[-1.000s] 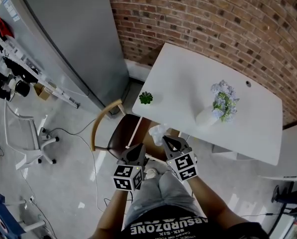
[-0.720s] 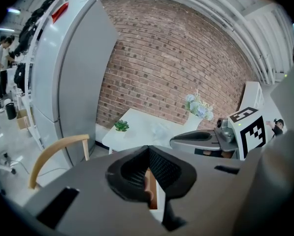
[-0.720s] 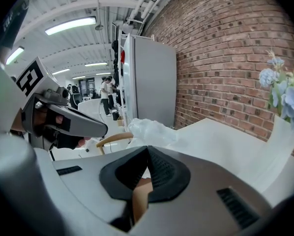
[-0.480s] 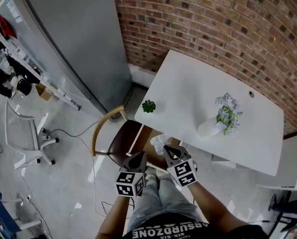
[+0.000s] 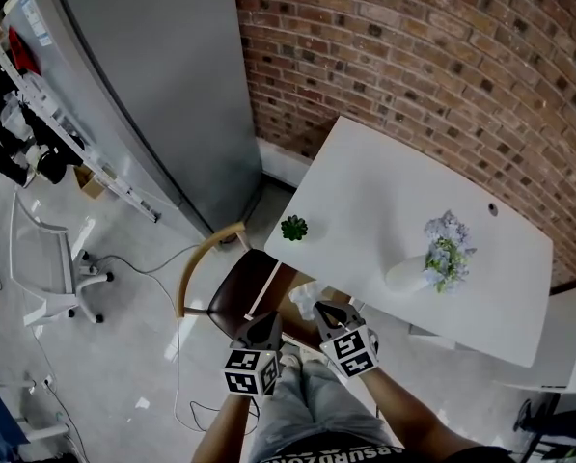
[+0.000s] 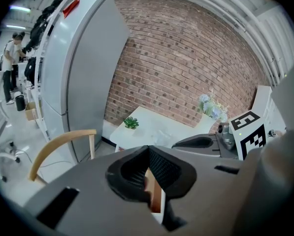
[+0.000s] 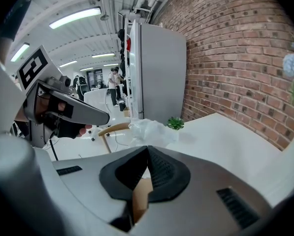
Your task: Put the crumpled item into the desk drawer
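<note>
Left gripper (image 6: 147, 150): jaws closed tip to tip, nothing between them. Right gripper (image 7: 147, 149): jaws likewise pressed together, empty, touching nothing. Two grippers side by side at near edge of white desk (image 5: 384, 201). Crumpled white item (image 7: 147, 130): one, at desk's near edge, just ahead of right gripper tips, apart from them; what it rests on unclear. On desk: one small green plant (image 5: 293, 227), one vase of flowers (image 5: 432, 266). One wooden chair (image 5: 215, 258) beside desk.
</note>
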{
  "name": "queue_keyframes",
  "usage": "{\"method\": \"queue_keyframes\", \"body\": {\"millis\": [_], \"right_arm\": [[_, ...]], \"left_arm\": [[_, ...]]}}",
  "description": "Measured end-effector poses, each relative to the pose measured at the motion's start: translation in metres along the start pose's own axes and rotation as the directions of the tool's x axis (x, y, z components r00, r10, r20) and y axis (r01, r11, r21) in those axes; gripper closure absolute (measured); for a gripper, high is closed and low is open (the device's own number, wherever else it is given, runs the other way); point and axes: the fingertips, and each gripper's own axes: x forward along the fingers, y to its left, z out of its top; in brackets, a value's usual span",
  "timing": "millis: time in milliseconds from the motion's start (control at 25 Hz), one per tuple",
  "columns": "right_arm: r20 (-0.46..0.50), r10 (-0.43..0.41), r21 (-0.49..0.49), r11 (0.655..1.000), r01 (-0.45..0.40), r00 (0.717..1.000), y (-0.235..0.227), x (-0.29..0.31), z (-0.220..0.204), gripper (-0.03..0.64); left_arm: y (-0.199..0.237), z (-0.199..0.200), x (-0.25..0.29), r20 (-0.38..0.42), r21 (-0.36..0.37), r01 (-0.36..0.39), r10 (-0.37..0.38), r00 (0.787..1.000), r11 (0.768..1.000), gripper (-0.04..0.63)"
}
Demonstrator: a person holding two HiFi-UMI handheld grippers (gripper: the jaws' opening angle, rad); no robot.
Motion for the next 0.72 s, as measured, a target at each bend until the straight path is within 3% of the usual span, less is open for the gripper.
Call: {"method": "queue_keyframes", "body": {"millis": [720], "right_arm": [[-0.033, 0.020, -0.017, 1.000, -0.021, 0.999, -0.003, 0.033, -0.031, 0.618]], "left_arm": [[0.022, -0.012, 0.020, 0.020, -0.027, -0.051, 0.051, 0.998, 0.998, 0.598]]}}
